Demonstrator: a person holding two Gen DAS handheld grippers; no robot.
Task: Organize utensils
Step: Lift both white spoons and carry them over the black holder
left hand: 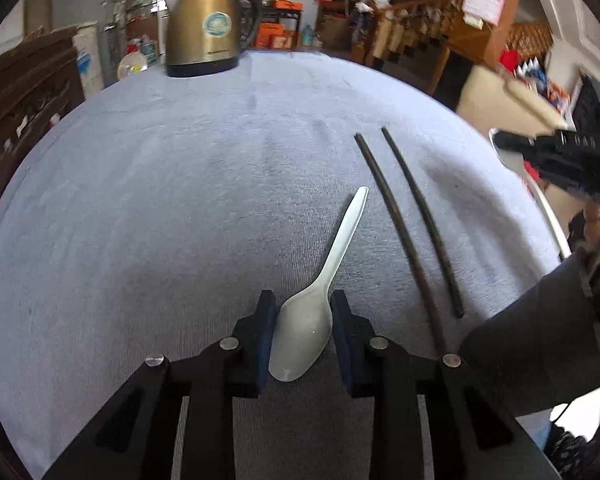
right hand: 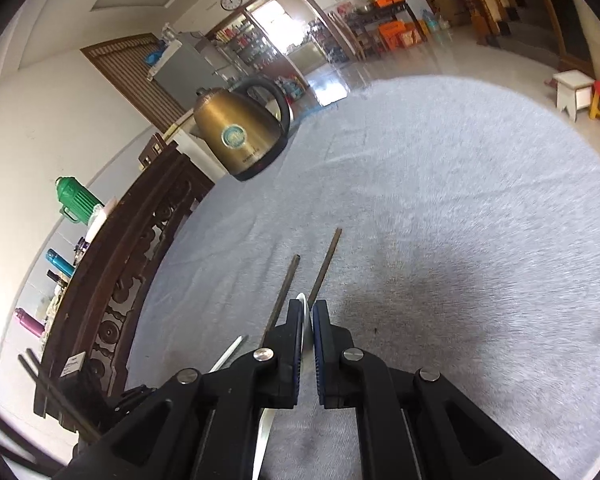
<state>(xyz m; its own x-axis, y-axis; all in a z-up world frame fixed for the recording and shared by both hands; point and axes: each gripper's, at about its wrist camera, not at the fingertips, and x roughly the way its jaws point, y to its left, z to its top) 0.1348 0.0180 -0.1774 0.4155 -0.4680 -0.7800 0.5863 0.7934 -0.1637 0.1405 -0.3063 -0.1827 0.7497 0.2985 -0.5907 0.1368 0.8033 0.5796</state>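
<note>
A white spoon (left hand: 320, 284) lies on the grey cloth with its bowl between the fingers of my left gripper (left hand: 303, 306), which is open around it. Two dark chopsticks (left hand: 404, 224) lie side by side to its right; they also show in the right wrist view (right hand: 300, 284). My right gripper (right hand: 307, 312) is shut on a second white spoon (right hand: 305, 320), held above the cloth near the chopsticks. That spoon (left hand: 540, 200) and the right gripper (left hand: 512, 142) show at the right edge of the left wrist view. The first spoon's handle (right hand: 230, 354) shows left of the right gripper.
A bronze electric kettle (left hand: 210, 24) stands at the far side of the cloth-covered table (left hand: 140, 200); it also shows in the right wrist view (right hand: 240, 128). A dark carved wooden bench back (right hand: 128, 264) runs along the table's left edge.
</note>
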